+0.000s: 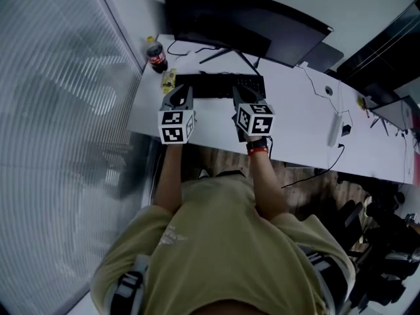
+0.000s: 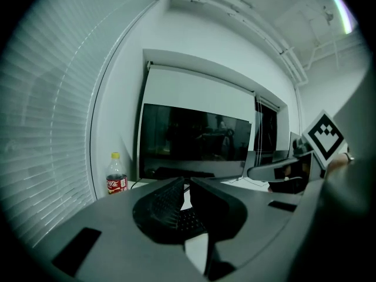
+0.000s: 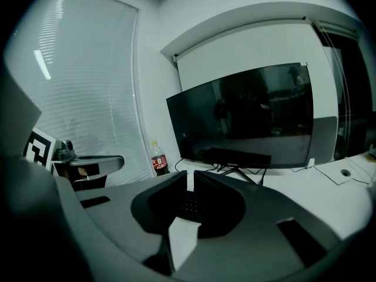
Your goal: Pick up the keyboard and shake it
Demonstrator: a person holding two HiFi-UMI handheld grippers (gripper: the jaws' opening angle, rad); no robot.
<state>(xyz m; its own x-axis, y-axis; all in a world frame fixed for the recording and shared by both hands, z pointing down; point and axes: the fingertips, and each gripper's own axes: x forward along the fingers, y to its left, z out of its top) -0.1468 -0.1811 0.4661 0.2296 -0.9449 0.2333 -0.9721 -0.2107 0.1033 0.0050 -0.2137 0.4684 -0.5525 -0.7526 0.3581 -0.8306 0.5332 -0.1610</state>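
A black keyboard (image 1: pixel 220 85) lies flat on the white desk (image 1: pixel 295 120) in front of the monitor. My left gripper (image 1: pixel 182 90) hovers over the keyboard's left end, and my right gripper (image 1: pixel 237 93) over its front edge right of centre. Both are shut with nothing between the jaws. In the left gripper view the jaws of the left gripper (image 2: pixel 186 183) meet above a patch of keyboard keys (image 2: pixel 188 220). The right gripper view shows the right gripper (image 3: pixel 190 175) the same way, with keyboard keys (image 3: pixel 188 203) showing below its tips.
A dark monitor (image 1: pixel 246 20) stands behind the keyboard. A cola bottle (image 1: pixel 156 56) and a small yellow item (image 1: pixel 168 79) sit at the desk's left rear corner. Cables and a white power strip (image 1: pixel 335 128) lie to the right. Window blinds (image 1: pixel 59 97) run along the left.
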